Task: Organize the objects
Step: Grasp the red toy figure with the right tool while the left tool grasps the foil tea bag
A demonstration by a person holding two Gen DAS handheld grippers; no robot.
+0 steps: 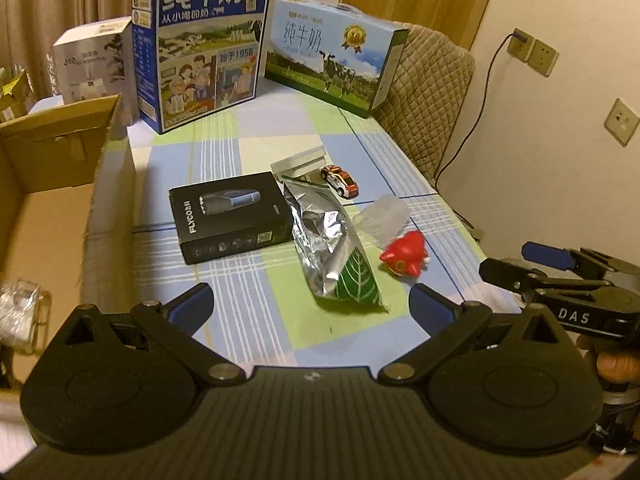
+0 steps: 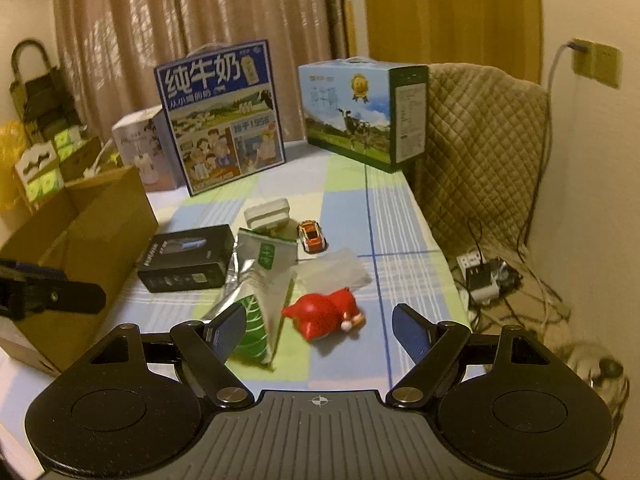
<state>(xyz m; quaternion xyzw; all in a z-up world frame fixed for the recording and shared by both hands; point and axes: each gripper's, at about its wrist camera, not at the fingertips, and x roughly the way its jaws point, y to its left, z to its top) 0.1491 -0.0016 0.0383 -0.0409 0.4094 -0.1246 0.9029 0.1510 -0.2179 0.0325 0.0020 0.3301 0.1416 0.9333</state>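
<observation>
Dim, warm yellowish indoor light tints both fisheye views. Edges bend and darken at the corners. The foil pouch (image 1: 320,236) glints; nearest objects look slightly smeared.

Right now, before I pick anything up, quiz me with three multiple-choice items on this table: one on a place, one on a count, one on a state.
1. Small orange-white toy car sits:
A. inside the open brown cardboard carton
B. on the checked tablecloth
C. on the flat black box

2. Printed milk cartons with handles standing at the back:
A. one
B. two
C. four

3. Right tool:
A. open, empty
B. shut on the red plastic toy
C. shut on the silver foil pouch

B, it rests on cloth; B, blue and green ones; A, nothing touches its pads.
</observation>
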